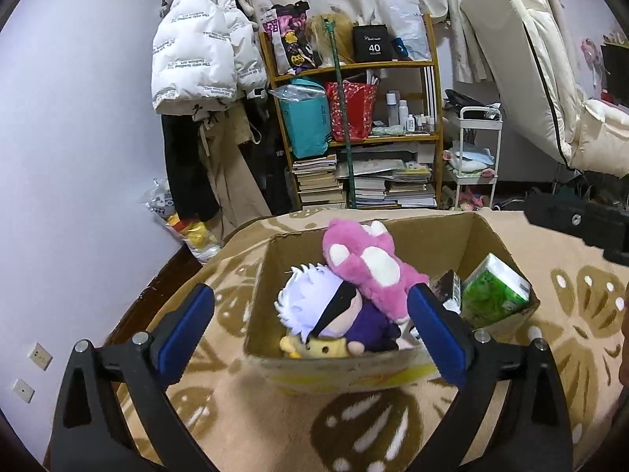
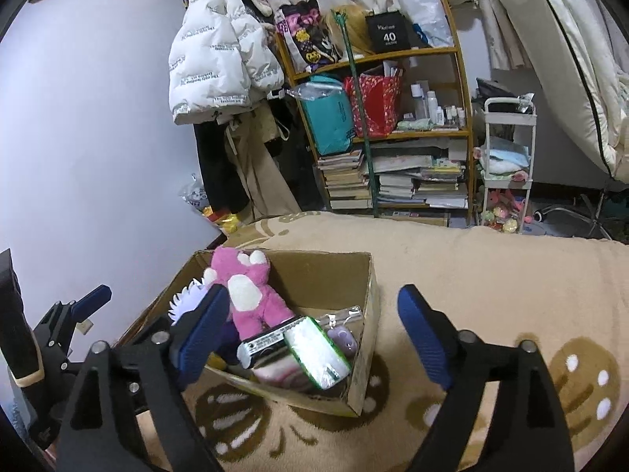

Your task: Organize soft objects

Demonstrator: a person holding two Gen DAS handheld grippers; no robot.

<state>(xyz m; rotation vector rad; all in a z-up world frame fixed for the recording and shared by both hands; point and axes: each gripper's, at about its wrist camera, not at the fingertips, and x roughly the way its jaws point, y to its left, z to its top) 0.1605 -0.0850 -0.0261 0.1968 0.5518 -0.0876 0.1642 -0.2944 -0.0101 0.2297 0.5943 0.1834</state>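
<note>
The left hand-held gripper [image 1: 310,310] is seen spread wide with nothing clamped, its blue pads [image 1: 188,326] flanking the near edge of the cardboard box [image 1: 330,365]. The right hand-held gripper [image 2: 314,334] is likewise held wide and empty. The box is set on the beige patterned blanket [image 2: 491,275] near its left edge. Inside, 2 plush toys are piled: a pink plush bear [image 1: 369,267] lies against a white-haired doll [image 1: 314,303]. A green tissue pack [image 1: 491,291] is tucked in the box's right corner.
</note>
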